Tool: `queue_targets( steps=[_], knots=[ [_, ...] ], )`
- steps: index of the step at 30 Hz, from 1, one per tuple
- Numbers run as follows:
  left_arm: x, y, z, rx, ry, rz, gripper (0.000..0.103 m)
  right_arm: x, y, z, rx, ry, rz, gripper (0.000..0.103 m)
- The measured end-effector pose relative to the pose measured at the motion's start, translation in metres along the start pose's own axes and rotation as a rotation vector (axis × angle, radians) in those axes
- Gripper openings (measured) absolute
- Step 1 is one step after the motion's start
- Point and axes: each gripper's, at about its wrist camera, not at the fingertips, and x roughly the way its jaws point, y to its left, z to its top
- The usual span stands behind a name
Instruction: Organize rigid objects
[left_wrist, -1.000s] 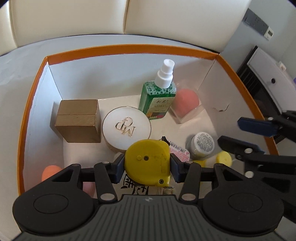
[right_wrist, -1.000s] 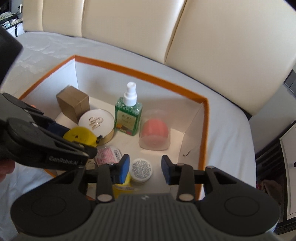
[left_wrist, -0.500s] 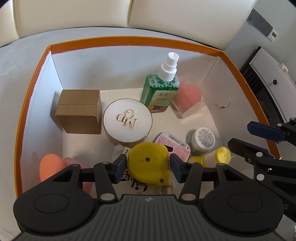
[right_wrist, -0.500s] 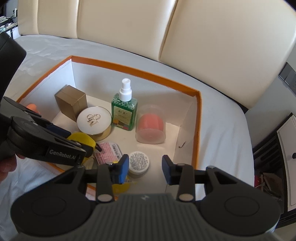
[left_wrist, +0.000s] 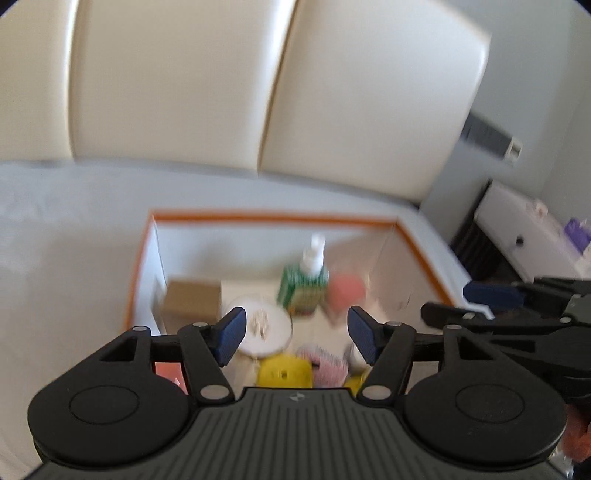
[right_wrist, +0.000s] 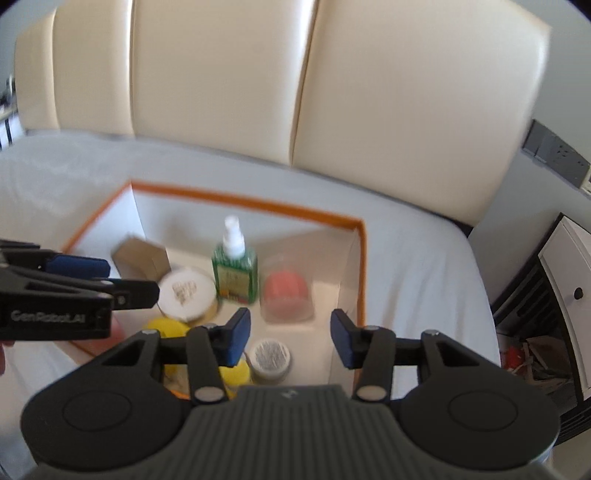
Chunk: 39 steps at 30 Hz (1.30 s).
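Both grippers hang above the orange-rimmed box (right_wrist: 255, 203) on the bed. The left gripper (left_wrist: 293, 328) has just been opening; its jaws stand apart with nothing between them, and the yellow tape measure (left_wrist: 282, 373) lies on the box floor by the near edge. The right gripper (right_wrist: 290, 338) has likewise been opening, empty. The green spray bottle (right_wrist: 233, 269) stands upright near the far wall.

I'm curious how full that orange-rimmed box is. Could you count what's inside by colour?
Yellow: 2, tape measure, capped bottle
Pink or coral: 3, sponge in clear case, loose sponge, packet
White: 2, round compact, small jar
Green: 1, spray bottle
Brown: 1, carton
Total: 9
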Motion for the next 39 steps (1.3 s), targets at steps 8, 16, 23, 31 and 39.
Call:
queue_targets(
  steps=[8, 16, 23, 31, 39],
  knots=[
    [-0.066, -0.022, -0.004, 0.071, -0.234, 0.141, 0.084, -0.06, 0.007, 0.003, 0.083, -0.186, 0.0, 0.068],
    [-0.105, -0.032, -0.031, 0.068, -0.327, 0.288, 0.093, -0.108, 0.023, -0.021, 0.124, -0.293, -0.018, 0.077],
    [-0.12, -0.027, -0.054, 0.029, -0.333, 0.366, 0.101, -0.119, 0.037, -0.05, 0.146, -0.273, -0.04, 0.084],
    [-0.113, -0.028, -0.076, 0.012, -0.264, 0.402, 0.103, -0.117, 0.043, -0.074, 0.126, -0.256, -0.031, 0.086],
    [-0.111, -0.036, -0.095, -0.004, -0.169, 0.392, 0.103, -0.114, 0.043, -0.095, 0.117, -0.196, -0.016, 0.087]
  ],
)
